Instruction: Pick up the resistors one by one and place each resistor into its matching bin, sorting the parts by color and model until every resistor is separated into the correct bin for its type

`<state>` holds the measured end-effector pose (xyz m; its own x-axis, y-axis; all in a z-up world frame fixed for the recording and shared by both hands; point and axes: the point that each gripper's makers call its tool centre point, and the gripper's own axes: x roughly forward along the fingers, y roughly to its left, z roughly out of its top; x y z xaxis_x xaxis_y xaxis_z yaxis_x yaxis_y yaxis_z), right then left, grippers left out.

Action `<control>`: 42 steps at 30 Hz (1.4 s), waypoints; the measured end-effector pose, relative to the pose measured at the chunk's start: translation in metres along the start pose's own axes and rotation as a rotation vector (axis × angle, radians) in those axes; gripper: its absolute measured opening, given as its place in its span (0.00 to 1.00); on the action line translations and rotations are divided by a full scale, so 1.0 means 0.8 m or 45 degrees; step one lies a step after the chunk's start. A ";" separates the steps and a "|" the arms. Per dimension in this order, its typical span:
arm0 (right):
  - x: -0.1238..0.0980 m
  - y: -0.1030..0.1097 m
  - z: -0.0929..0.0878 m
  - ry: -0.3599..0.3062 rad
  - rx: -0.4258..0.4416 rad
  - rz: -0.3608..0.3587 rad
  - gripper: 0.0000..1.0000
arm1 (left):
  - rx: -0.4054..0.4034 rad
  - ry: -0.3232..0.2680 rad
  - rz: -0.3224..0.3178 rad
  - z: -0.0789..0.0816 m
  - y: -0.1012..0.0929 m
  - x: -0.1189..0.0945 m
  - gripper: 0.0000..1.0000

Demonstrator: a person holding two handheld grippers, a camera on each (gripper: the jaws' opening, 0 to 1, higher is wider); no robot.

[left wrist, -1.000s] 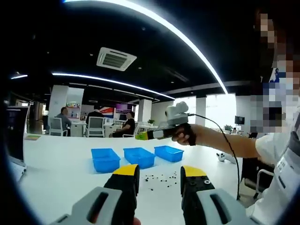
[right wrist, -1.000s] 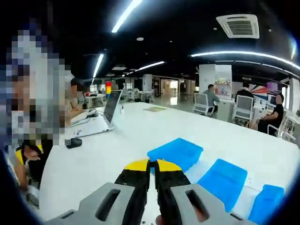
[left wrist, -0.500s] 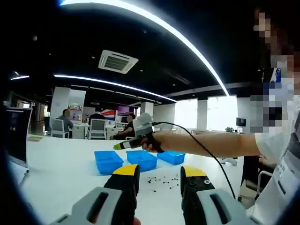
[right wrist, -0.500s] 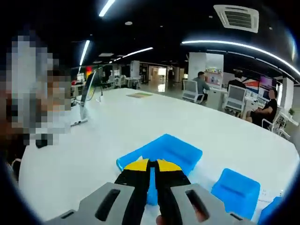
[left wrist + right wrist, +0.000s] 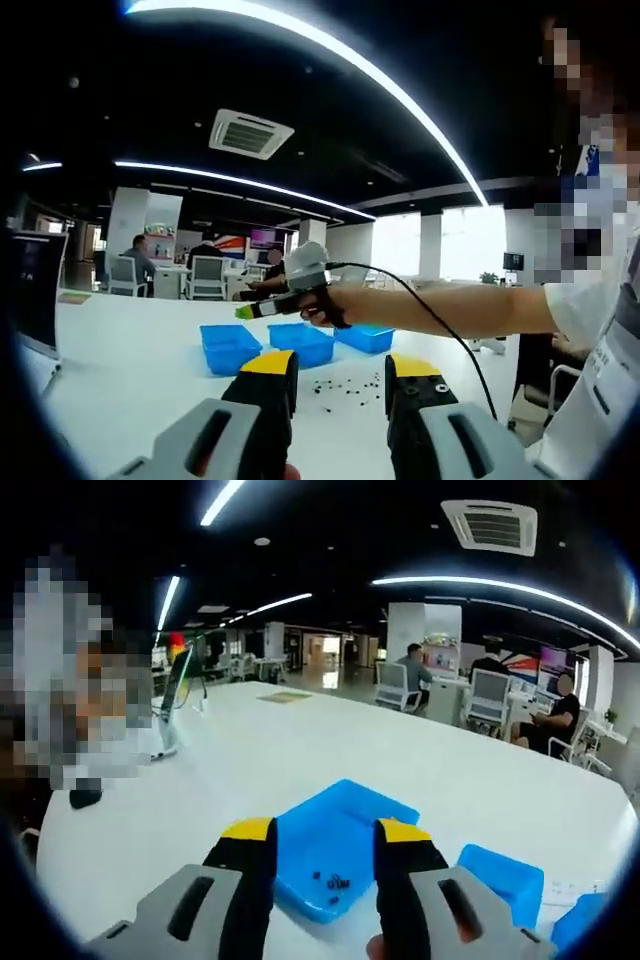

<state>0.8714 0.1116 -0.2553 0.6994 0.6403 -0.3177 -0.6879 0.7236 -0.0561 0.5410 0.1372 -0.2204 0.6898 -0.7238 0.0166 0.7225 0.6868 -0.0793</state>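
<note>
Three blue bins stand in a row on the white table (image 5: pixel 120 370): left bin (image 5: pixel 228 343), middle bin (image 5: pixel 300 338), right bin (image 5: pixel 365 335). A scatter of small dark resistors (image 5: pixel 345 385) lies in front of them. My left gripper (image 5: pixel 343 375) is open and holds nothing, low over the table short of the scatter. My right gripper (image 5: pixel 245 312), held by a hand, hovers above the left bin. In the right gripper view my right gripper (image 5: pixel 325 840) is open over that bin (image 5: pixel 345 820), and a few resistors (image 5: pixel 335 882) lie inside it.
A laptop (image 5: pixel 175 695) and a small black object (image 5: pixel 85 798) sit at the table's far side. The other two bins (image 5: pixel 500 875) lie right of the open jaws. People sit at desks (image 5: pixel 480 695) in the background. A cable (image 5: pixel 440 320) hangs from the right gripper.
My right gripper, shut before, has moved over the left bin and its jaws now stand open above it. My left gripper has not moved.
</note>
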 end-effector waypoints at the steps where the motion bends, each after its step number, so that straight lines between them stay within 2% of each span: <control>1: -0.007 0.003 0.001 -0.008 -0.002 0.011 0.39 | 0.001 0.002 -0.001 0.000 0.000 0.000 0.37; 2: -0.009 0.002 0.003 -0.014 -0.003 0.016 0.38 | 0.001 0.003 -0.002 0.000 0.000 0.000 0.37; 5: -0.038 0.010 0.004 -0.044 0.002 0.050 0.38 | 0.003 0.005 -0.003 -0.001 0.000 0.001 0.37; 14: -0.134 0.004 0.006 -0.137 -0.002 0.076 0.36 | 0.005 0.010 -0.005 0.000 0.001 0.002 0.37; 17: -0.190 0.009 0.000 -0.176 0.029 0.097 0.36 | 0.008 0.011 -0.006 0.000 0.002 0.002 0.37; 21: -0.249 0.017 -0.016 -0.196 0.027 0.109 0.37 | 0.007 0.015 -0.008 -0.001 0.002 0.004 0.37; 26: -0.305 0.022 -0.040 -0.196 -0.012 0.102 0.37 | 0.005 0.035 -0.026 -0.008 -0.003 0.012 0.37; 29: -0.343 0.025 -0.052 -0.233 -0.004 0.090 0.37 | 0.005 0.039 -0.027 -0.008 -0.002 0.013 0.37; 31: -0.359 0.028 -0.060 -0.239 -0.008 0.087 0.37 | 0.004 0.042 -0.024 -0.009 -0.001 0.014 0.37; 36: -0.405 0.029 -0.081 -0.302 -0.010 0.000 0.37 | 0.000 0.052 -0.024 -0.012 0.000 0.014 0.37; 42: -0.434 0.035 -0.118 -0.299 -0.045 -0.064 0.39 | -0.005 0.065 -0.037 -0.017 -0.004 0.021 0.37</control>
<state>0.5910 -0.1144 -0.2357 0.7557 0.6493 -0.0855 -0.6549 0.7490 -0.1007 0.5495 0.1221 -0.2338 0.6650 -0.7462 -0.0320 0.7422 0.6650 -0.0834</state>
